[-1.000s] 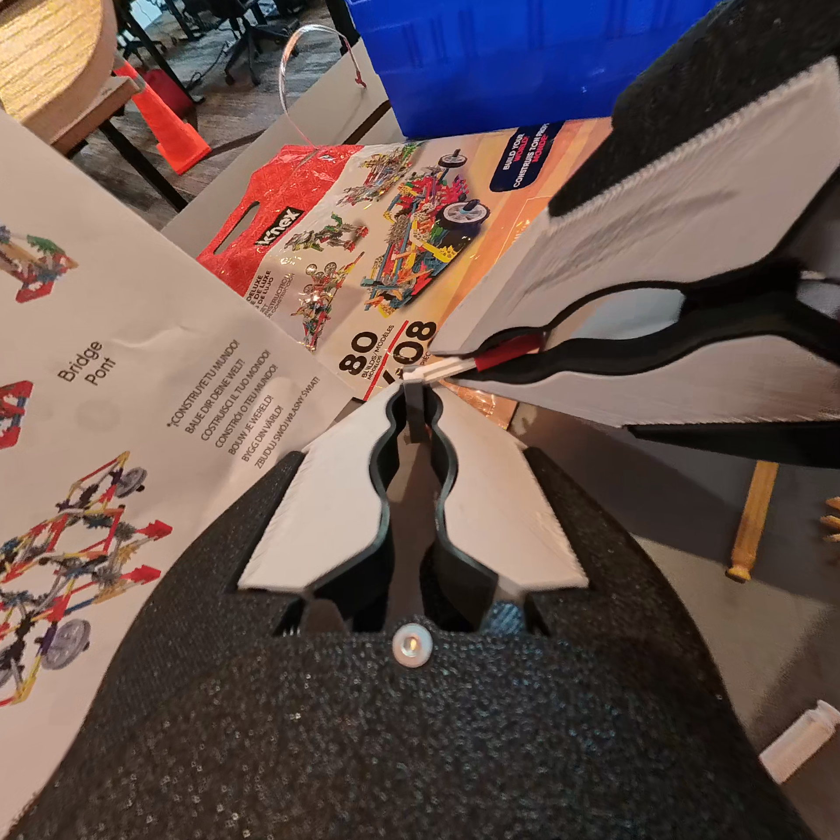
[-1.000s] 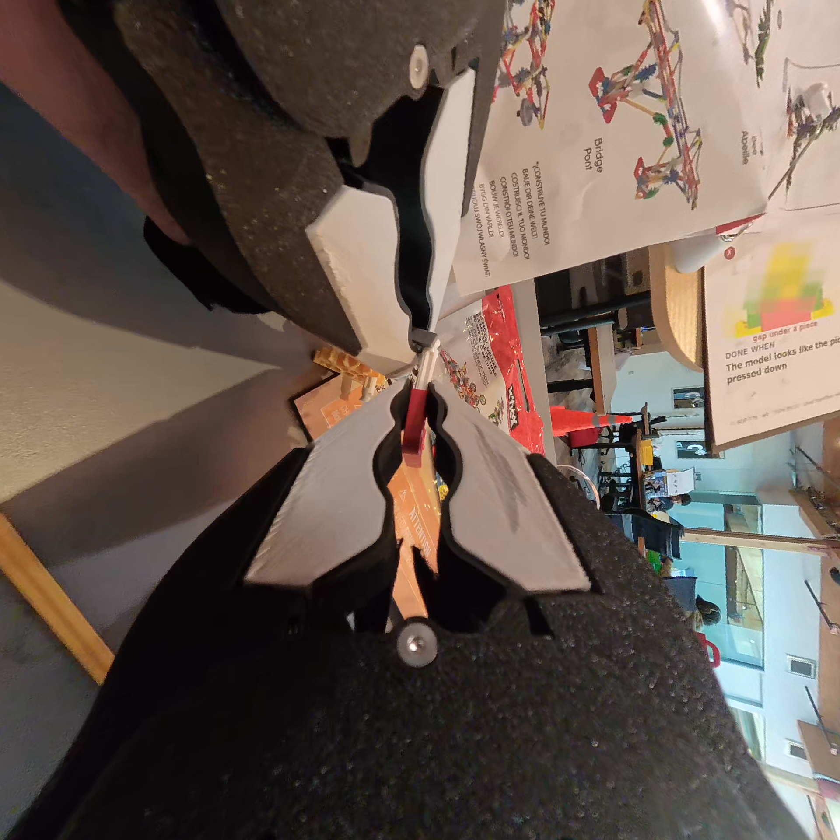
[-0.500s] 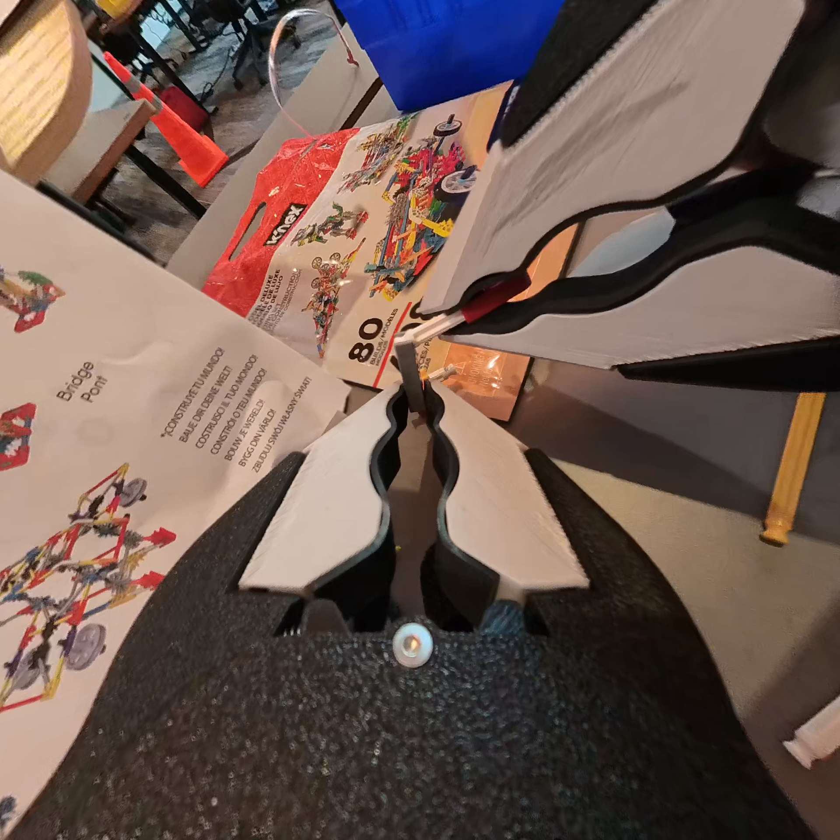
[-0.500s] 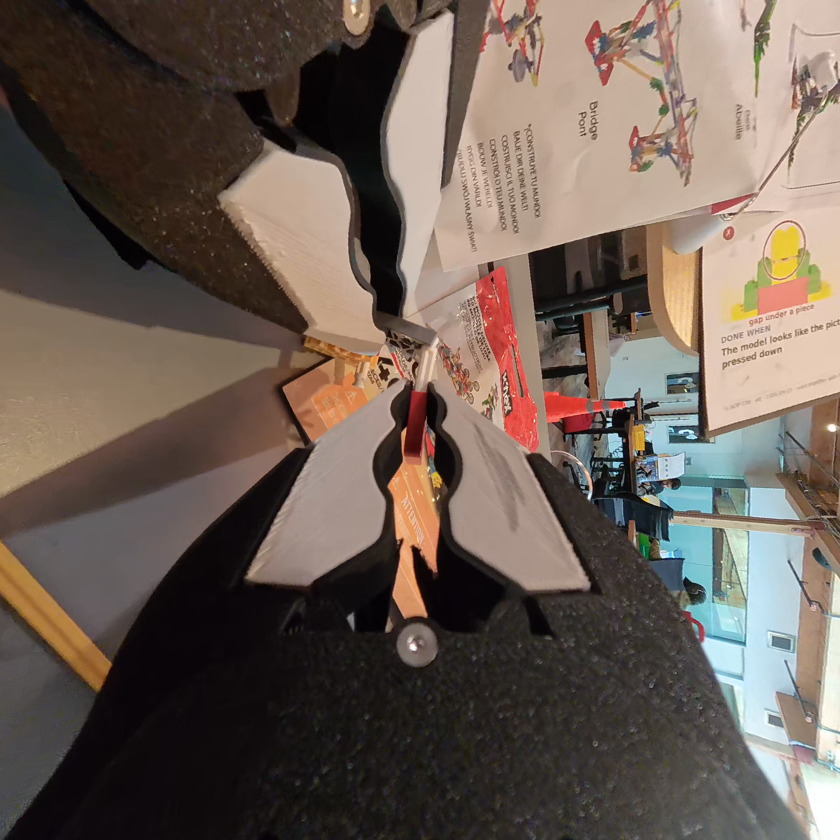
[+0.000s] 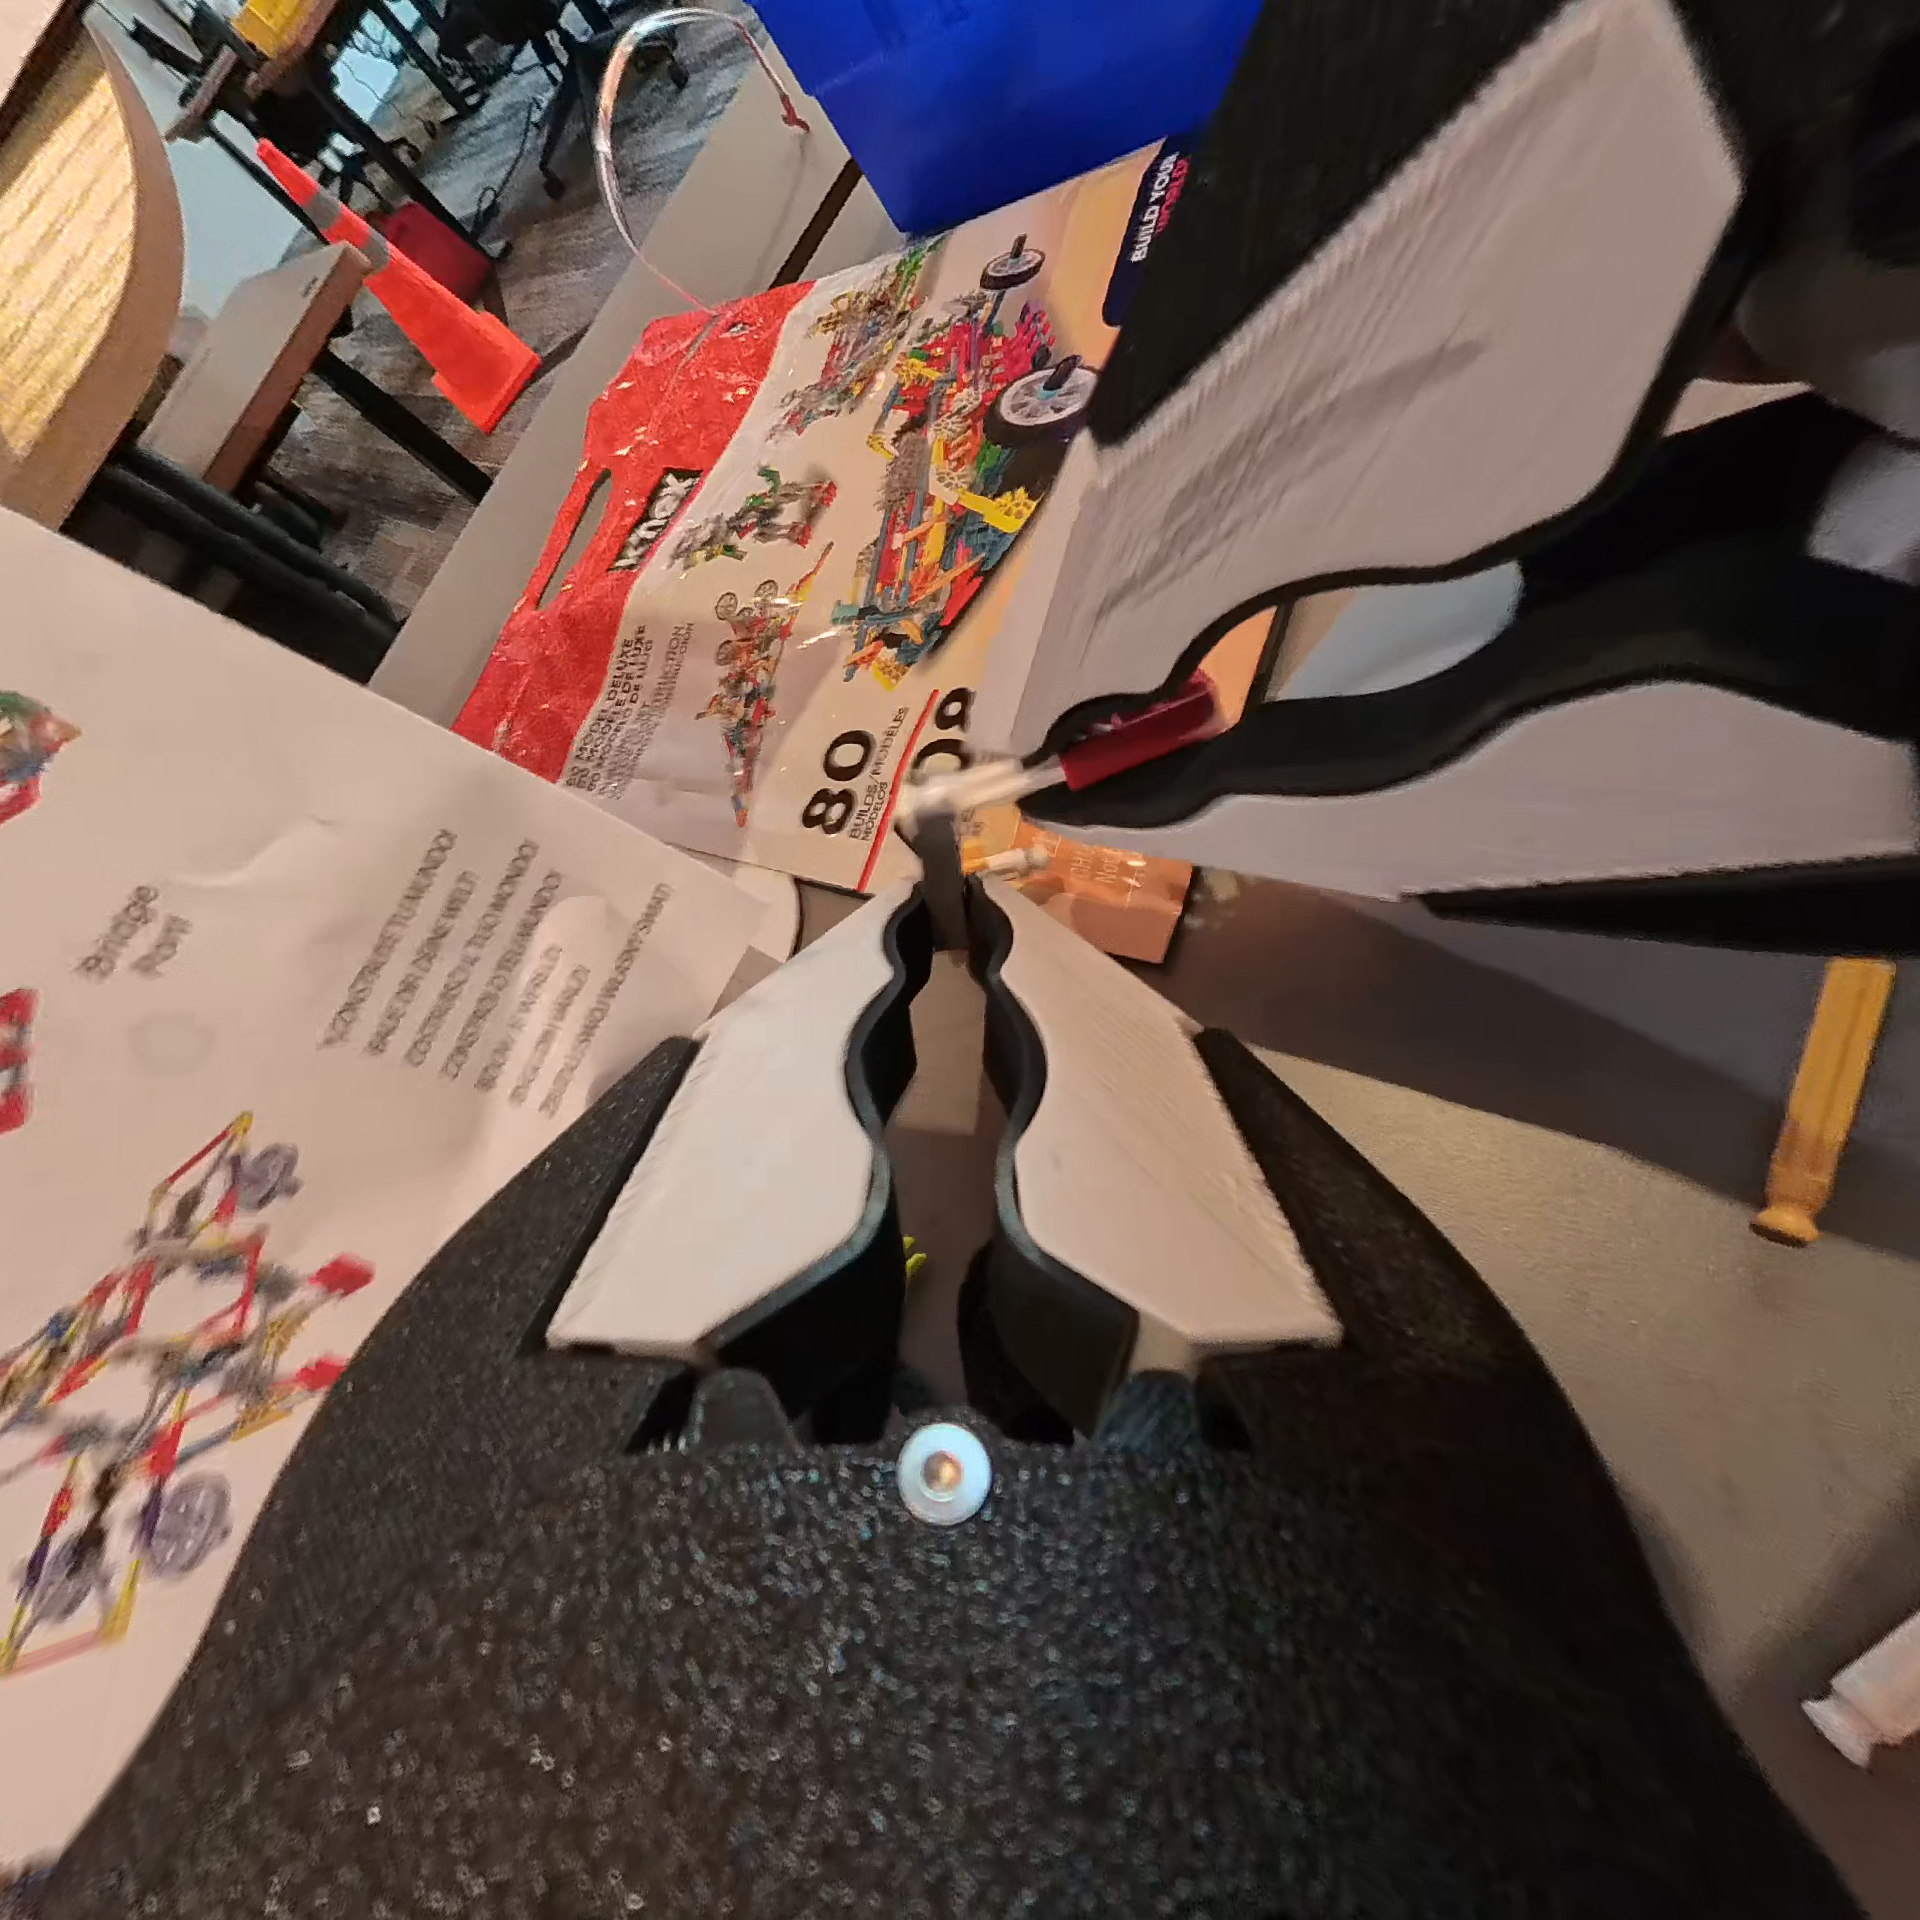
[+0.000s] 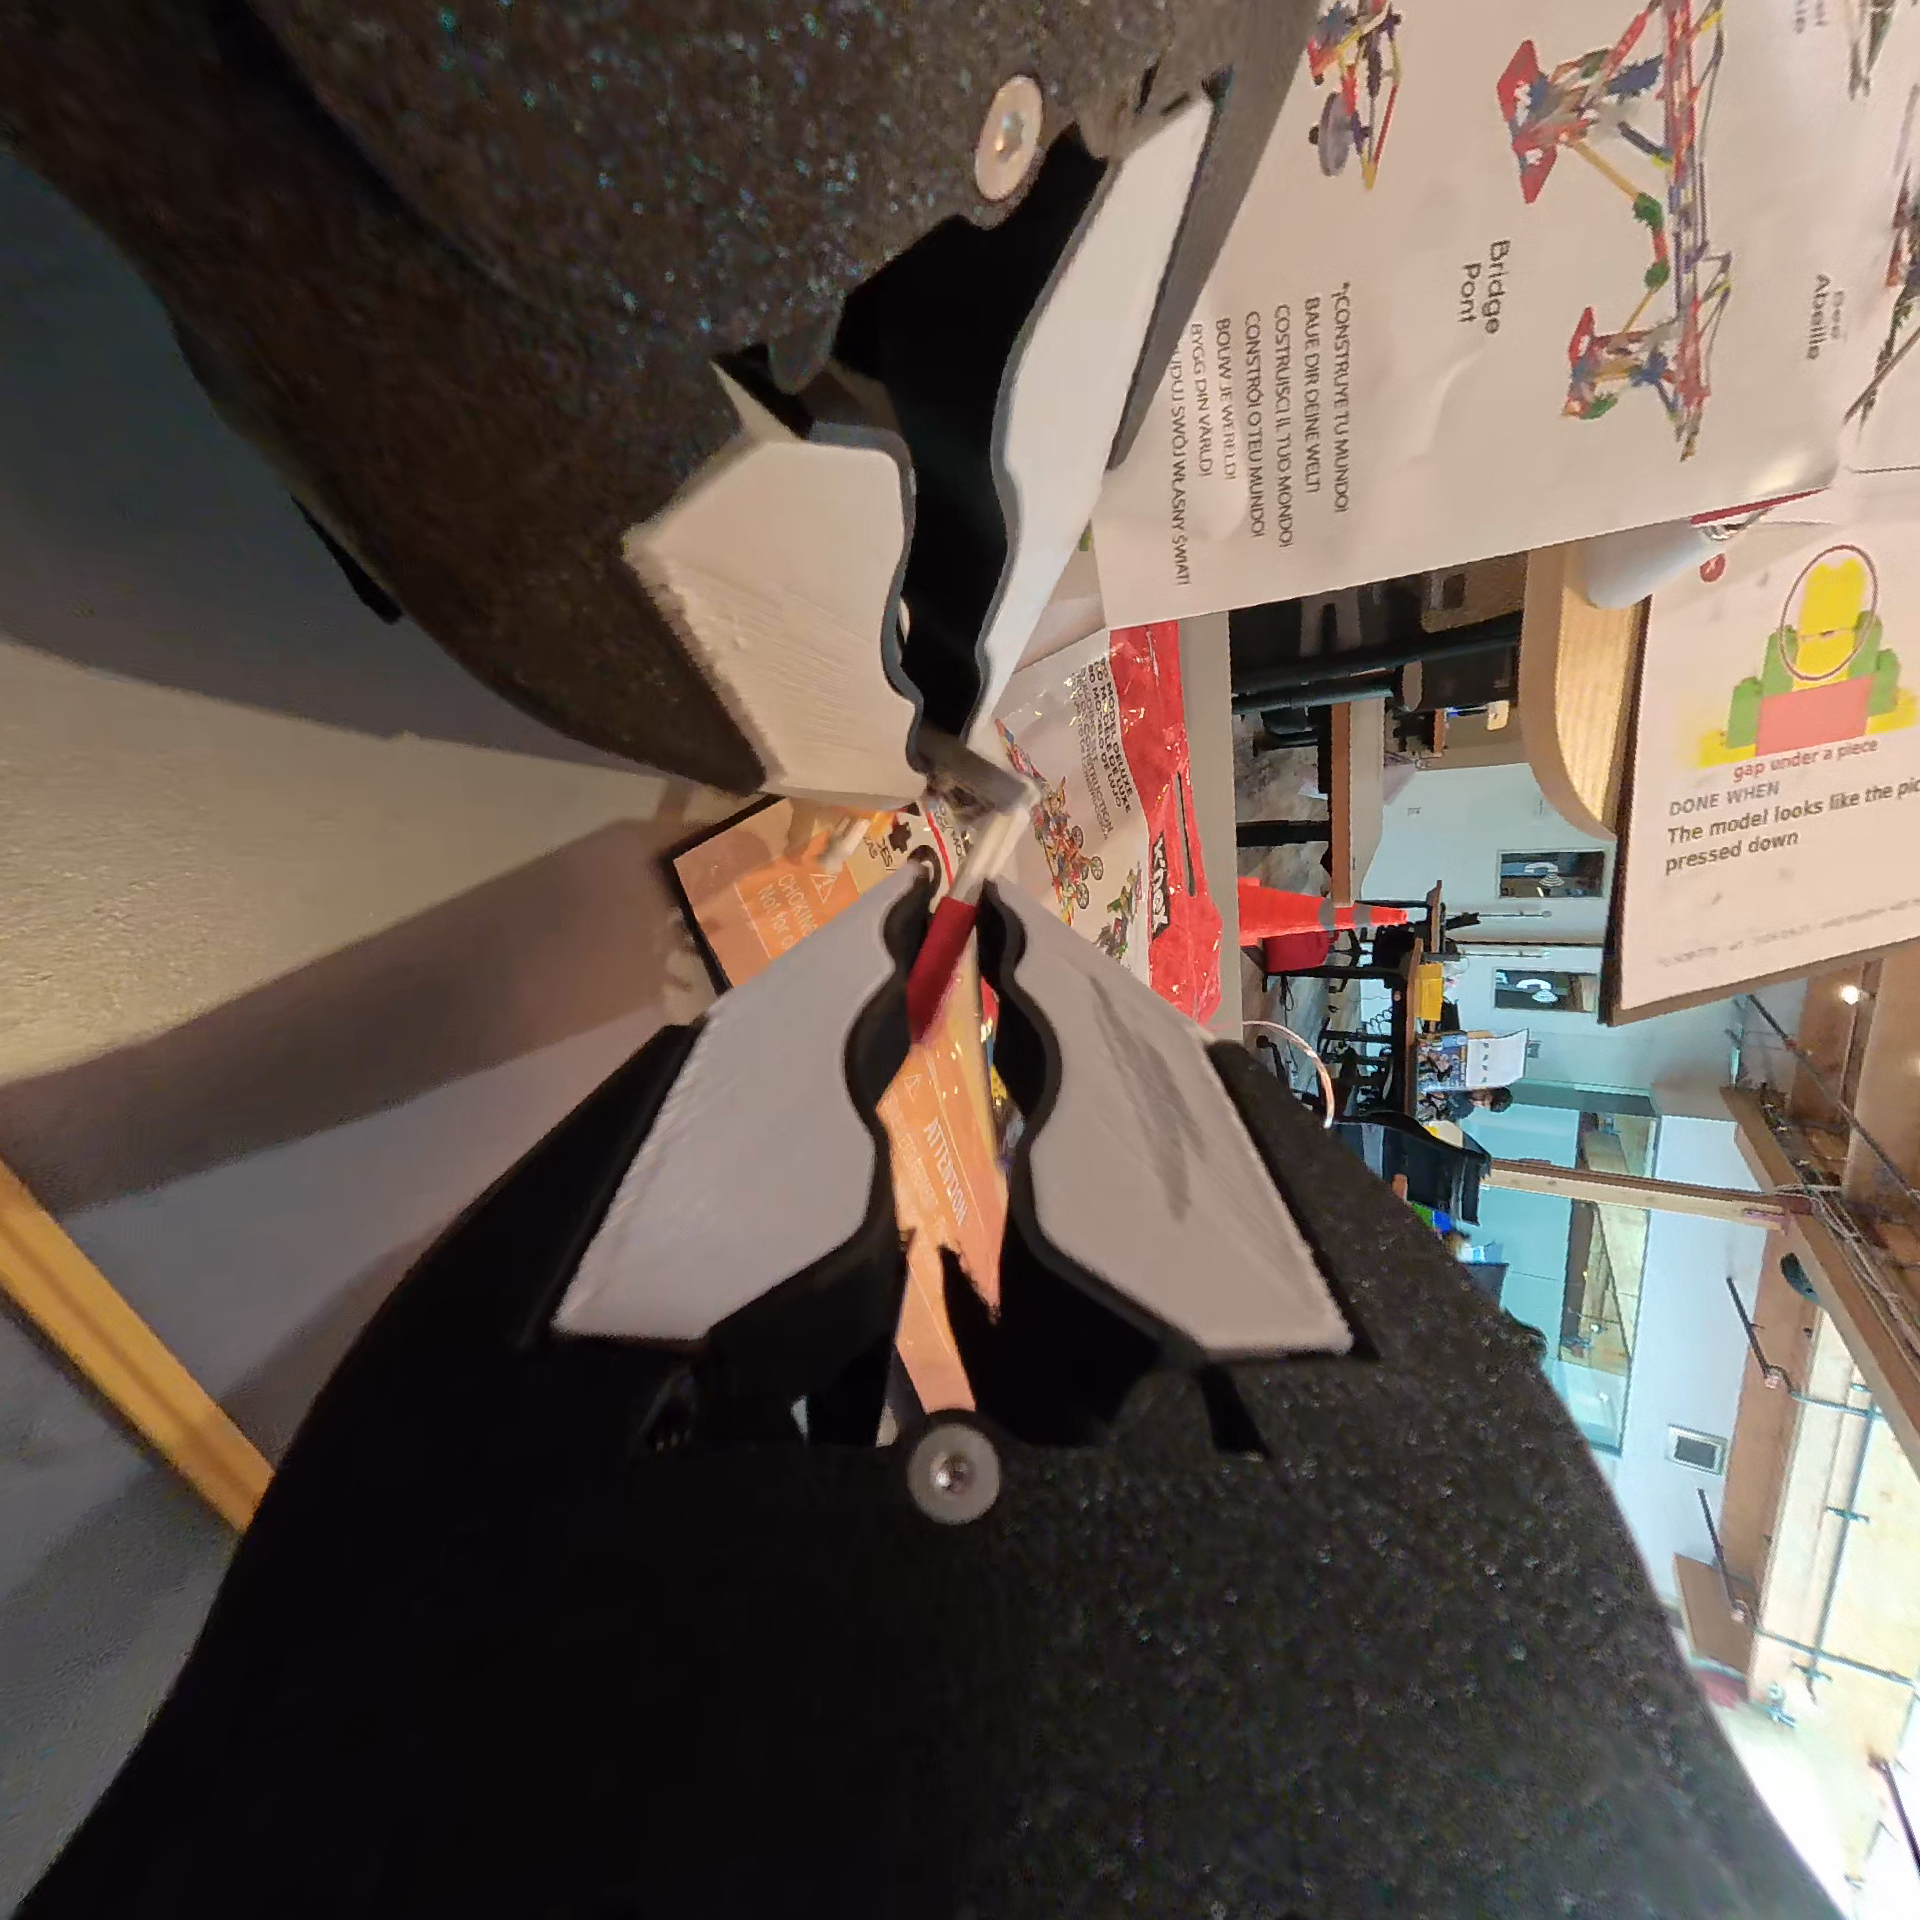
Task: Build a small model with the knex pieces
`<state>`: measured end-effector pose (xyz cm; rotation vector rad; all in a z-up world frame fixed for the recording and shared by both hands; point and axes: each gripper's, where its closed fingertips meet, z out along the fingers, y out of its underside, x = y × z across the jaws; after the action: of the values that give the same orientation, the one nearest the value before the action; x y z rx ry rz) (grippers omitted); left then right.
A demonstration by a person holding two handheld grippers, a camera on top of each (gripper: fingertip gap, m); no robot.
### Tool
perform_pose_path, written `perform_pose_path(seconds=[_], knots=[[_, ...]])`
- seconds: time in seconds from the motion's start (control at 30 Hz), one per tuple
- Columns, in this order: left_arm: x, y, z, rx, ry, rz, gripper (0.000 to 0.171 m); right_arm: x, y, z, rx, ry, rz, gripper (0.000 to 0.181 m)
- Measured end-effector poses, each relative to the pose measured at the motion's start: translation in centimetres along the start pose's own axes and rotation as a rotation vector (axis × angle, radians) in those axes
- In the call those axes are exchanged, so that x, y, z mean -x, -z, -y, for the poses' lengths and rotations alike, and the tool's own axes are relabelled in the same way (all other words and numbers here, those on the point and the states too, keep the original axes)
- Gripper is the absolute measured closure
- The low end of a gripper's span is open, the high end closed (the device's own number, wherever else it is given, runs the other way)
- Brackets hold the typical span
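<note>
The left claw (image 5: 943,902), pointing level, is clamped on a grey piece (image 5: 940,868), meeting at right angles the right claw (image 6: 951,902), clamped on a red-and-white rod (image 6: 940,956), above the worktop (image 5: 1558,1299).

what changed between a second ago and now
The right gripper rose and tilted in the left wrist view, so its red piece and white rod now meet the grey piece from higher up. Both grippers, including the left gripper, stayed shut; the pieces stayed touching.
</note>
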<state>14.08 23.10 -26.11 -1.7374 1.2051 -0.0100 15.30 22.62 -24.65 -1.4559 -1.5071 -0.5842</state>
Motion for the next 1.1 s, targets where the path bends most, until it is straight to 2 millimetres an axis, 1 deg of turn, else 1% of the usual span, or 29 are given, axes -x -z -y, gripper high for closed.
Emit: perform_pose_path(seconds=[0.17,0.27,0.37,0.53,0.73,0.87,0.97,1.0,1.03,1.1], knots=[[-0.3,0.0,0.0,0.010,-0.023,-0.014,0.171,0.2,0.1,0.1,-0.016,0.005,0.018,0.177],[-0.6,-0.4,-0.5,0.025,-0.029,-0.024,0.169,1.3,0.0,0.9,-0.041,0.013,0.061,0.176],[-0.6,-0.4,-0.4,0.007,0.042,-0.063,0.169,1.1,0.0,0.8,-0.054,-0.021,0.069,0.175],[-0.3,-0.1,0.1,-0.022,0.097,-0.089,0.167,0.4,0.2,0.9,-0.092,-0.097,0.062,0.175],[-0.5,0.1,0.5,-0.048,0.130,-0.120,0.166,-0.2,0.4,0.7,-0.121,-0.159,0.078,0.177],[-0.3,0.3,0.9,-0.080,0.137,-0.116,0.166,-0.9,0.6,0.4,-0.144,-0.229,0.088,0.177],[-0.2,0.3,0.9,-0.091,0.124,-0.101,0.167,-1.0,0.7,0.3,-0.192,-0.353,0.155,0.177],[-0.2,0.3,0.9,-0.092,0.120,-0.101,0.167,-1.1,0.6,0.1,-0.184,-0.348,0.148,0.177],[-0.3,0.2,0.9,-0.093,0.119,-0.102,0.167,-1.0,0.6,0.1,-0.192,-0.367,0.164,0.177],[-0.4,0.3,1.0,-0.105,0.113,-0.108,0.167,-0.5,0.8,0.9,-0.250,-0.464,0.247,0.177]])
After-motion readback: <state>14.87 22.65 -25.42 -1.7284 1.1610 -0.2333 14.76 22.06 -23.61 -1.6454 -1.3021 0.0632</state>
